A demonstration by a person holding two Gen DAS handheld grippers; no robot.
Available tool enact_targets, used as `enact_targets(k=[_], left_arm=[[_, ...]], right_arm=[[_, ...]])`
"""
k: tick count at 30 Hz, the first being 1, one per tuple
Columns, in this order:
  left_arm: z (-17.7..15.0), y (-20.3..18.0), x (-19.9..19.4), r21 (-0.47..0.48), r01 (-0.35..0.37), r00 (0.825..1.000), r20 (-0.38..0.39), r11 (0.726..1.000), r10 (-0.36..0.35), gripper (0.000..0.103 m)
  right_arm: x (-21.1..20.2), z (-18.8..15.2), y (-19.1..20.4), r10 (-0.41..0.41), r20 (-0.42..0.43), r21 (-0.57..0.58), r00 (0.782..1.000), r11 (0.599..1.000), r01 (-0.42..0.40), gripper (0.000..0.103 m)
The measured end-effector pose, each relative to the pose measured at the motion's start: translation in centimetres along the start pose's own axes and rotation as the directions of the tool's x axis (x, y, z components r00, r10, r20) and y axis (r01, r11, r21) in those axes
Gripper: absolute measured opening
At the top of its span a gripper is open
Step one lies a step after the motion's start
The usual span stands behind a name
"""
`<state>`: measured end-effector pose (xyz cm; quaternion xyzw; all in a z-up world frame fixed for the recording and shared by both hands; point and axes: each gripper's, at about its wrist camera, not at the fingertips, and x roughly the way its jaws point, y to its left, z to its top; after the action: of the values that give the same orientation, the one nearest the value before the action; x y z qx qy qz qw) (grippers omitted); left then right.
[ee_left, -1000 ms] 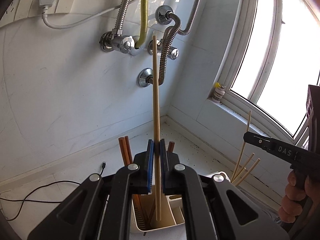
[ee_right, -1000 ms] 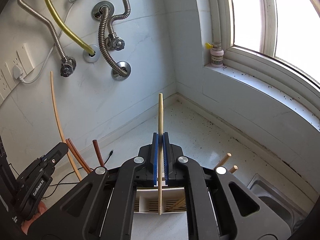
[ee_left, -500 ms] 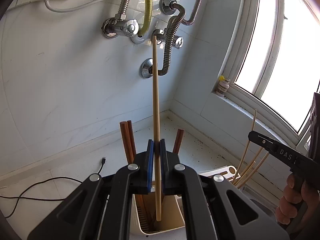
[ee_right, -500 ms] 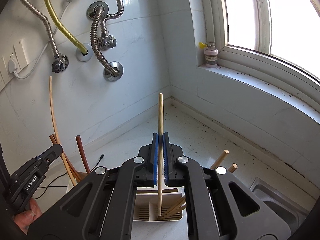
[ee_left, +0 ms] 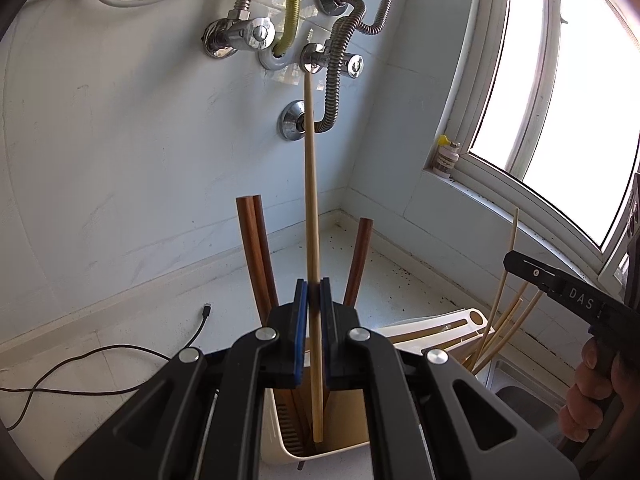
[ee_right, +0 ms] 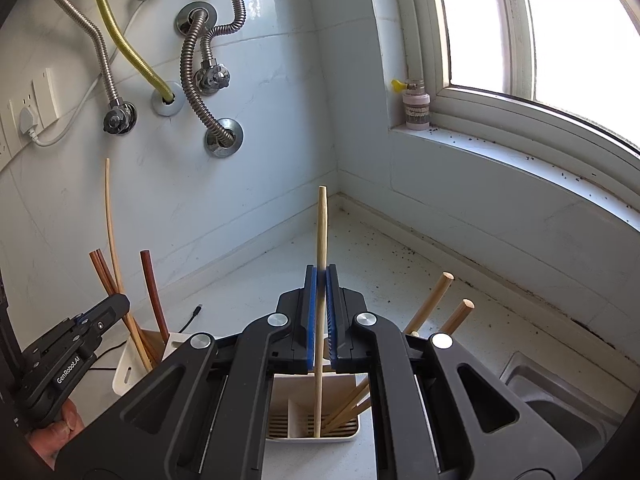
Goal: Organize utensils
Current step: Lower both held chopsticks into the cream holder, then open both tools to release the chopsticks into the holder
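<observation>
Both grippers have sunk toward the white utensil holder (ee_right: 280, 436) on the counter, the left gripper (ee_left: 314, 296) and right gripper (ee_right: 321, 280) each clenched on a pale chopstick (ee_left: 310, 200) (tips now inside its compartments), so release looks near.

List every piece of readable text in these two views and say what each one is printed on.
"DAS": on the side of the right gripper, left wrist view; any further letters are hidden by the hand.
"GenRobot.AI": on the side of the left gripper, right wrist view.
The small bottle on the window sill: markings too blurred to read.
No other text shows.
</observation>
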<state>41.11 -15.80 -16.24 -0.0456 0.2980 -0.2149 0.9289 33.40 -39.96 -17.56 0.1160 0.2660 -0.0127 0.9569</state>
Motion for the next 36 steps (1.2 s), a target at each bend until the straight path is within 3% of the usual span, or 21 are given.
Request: enact_targets(k=[4,9,19,22,25,28,30,34,36], left_arm=[[-0.1,0.0,-0.2,0.008,-0.005,1.000,0.007,1.000,0.005,0.006],[-0.3,-0.1,-0.4,0.027,-0.012,1.000,0.005,1.000,0.012,0.008],[-0.3,-0.2,-1.1,0.025,-0.015,1.000,0.016,1.000,0.014,0.010],[-0.2,-0.3,-1.3,0.023,-0.020,1.000,0.020,1.000,0.019,0.017],[-0.1,-0.3,-1.9,0.018,-0.040,0.998,0.039,0.999,0.039,0.031],[0.1,-0.2,-2.5,0.015,-0.047,0.998,0.048,0.999,0.046,0.033],[0.1,0.0,-3.1,0.009,-0.059,0.996,0.064,0.998,0.058,0.046],[0.6,0.6,-4.5,-0.015,-0.077,0.992,0.099,0.997,0.078,0.061],[0.7,0.8,-5.2,-0.024,-0.094,0.987,0.125,0.995,0.097,0.079]], right_arm=[[-0.2,-0.2,0.3,0.003,-0.004,-0.015,1.000,1.000,-0.003,0.005],[-1.0,-0.5,-0.1,0.014,0.016,0.009,1.000,1.000,-0.014,0.031],[-1.6,-0.2,-0.7,0.020,0.028,0.019,0.999,1.000,-0.020,0.031],[-1.7,-0.1,-0.7,0.022,0.032,0.017,0.999,1.000,-0.022,0.031],[-2.0,0.0,-0.7,0.023,0.036,0.022,0.999,0.999,-0.024,0.031],[-2.4,0.3,-0.7,0.014,0.048,0.022,0.999,1.000,-0.015,0.033],[-2.8,0.5,-0.9,0.008,0.064,0.033,0.998,0.999,-0.010,0.048],[-3.8,0.8,-1.1,0.004,0.089,0.042,0.996,0.999,-0.007,0.054],[-4.5,0.9,-1.2,0.002,0.119,0.049,0.993,0.999,-0.008,0.070]])
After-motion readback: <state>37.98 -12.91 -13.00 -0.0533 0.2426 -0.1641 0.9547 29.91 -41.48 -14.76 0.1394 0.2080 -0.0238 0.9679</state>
